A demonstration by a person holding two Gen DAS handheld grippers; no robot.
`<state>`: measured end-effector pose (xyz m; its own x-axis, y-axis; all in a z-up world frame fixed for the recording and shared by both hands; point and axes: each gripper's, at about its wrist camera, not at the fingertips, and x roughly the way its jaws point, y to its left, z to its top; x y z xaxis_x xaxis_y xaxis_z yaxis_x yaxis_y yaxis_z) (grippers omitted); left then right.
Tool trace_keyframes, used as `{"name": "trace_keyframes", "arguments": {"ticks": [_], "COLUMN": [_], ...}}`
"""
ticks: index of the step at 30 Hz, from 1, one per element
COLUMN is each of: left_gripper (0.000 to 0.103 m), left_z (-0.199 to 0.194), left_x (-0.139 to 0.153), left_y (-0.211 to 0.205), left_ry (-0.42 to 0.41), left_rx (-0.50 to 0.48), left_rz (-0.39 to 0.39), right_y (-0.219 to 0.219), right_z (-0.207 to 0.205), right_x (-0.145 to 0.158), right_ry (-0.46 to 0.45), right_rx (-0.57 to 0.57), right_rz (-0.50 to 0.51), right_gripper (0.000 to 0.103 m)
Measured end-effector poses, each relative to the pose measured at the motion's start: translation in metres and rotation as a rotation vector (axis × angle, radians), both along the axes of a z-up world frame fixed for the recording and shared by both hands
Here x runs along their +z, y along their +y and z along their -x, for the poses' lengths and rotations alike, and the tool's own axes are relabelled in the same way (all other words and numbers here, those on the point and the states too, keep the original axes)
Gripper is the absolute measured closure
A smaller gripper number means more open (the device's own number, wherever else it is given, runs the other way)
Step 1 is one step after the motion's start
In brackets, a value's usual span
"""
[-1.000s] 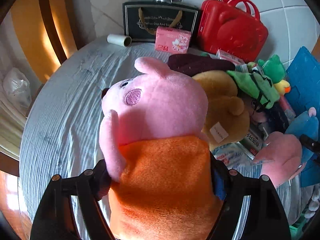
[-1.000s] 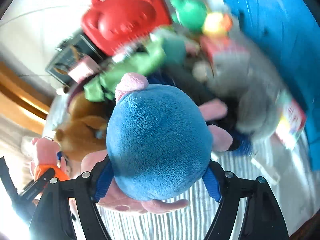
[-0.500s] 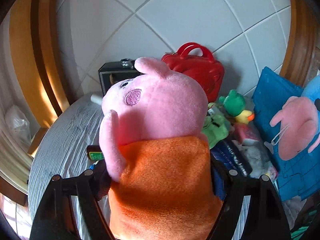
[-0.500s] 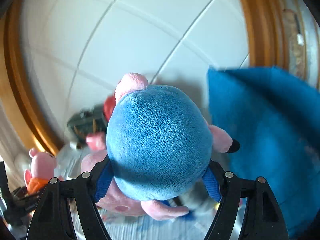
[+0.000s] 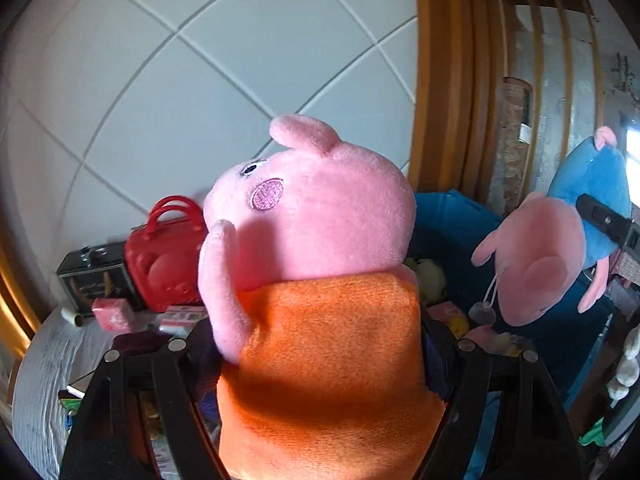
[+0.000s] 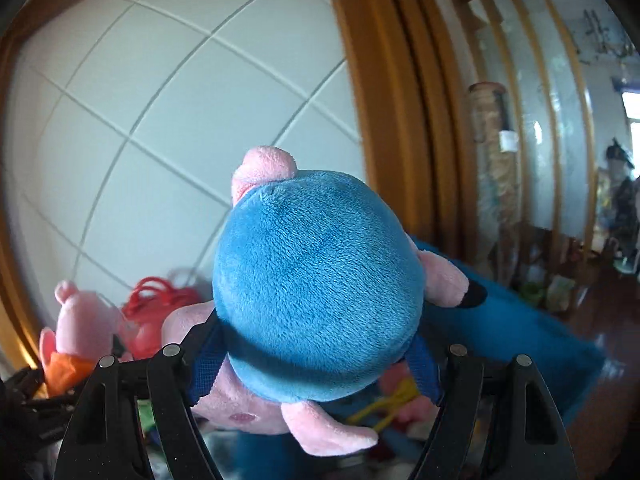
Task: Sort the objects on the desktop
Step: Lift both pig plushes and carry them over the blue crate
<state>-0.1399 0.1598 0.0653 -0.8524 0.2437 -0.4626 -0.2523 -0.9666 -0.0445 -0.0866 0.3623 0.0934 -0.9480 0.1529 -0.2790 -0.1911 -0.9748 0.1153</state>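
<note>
Left gripper pinching orange-dressed pig plush at the body, held aloft; long axis upright, head topmost, snout toward upper left, face turned to tiled wall. Right gripper clamped on blue-dressed pig plush at the sides; rounded blue back toward camera, head low and left, legs splayed right. Both plushes raised above blue bin; red case on table at left.

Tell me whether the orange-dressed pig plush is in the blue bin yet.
Out. The orange-dressed pig plush is held aloft in the left tool, with the blue bin behind it.
</note>
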Motion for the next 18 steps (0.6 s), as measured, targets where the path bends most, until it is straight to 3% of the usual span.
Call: {"name": "trace_keyframes", "arguments": {"ticks": [6,10,14,18], "left_gripper": [0.024,0.022,0.021,0.02], "left_z": [0.009,0.025,0.038,0.041], "left_x": [0.009,-0.004,-0.025,-0.027], "left_y": [0.125,0.186,0.218,0.223], "left_ry": [0.002,-0.065,-0.105,-0.111], "left_rx": [-0.115,-0.142,-0.105,-0.073], "left_rz": [-0.004,0.031,0.1,0.125], "right_y": [0.097,0.135,0.158,0.166], "right_z": [-0.001,0.015,0.038,0.051], "right_x": [-0.012,-0.035,-0.061,-0.076], "right_ry": [-0.042,-0.114,-0.186,-0.231], "right_rx": [-0.059,-0.061,-0.044,-0.009], "right_rz": [-0.063,-0.093,-0.109,-0.123], "right_gripper": [0.024,0.024,0.023,0.022]}}
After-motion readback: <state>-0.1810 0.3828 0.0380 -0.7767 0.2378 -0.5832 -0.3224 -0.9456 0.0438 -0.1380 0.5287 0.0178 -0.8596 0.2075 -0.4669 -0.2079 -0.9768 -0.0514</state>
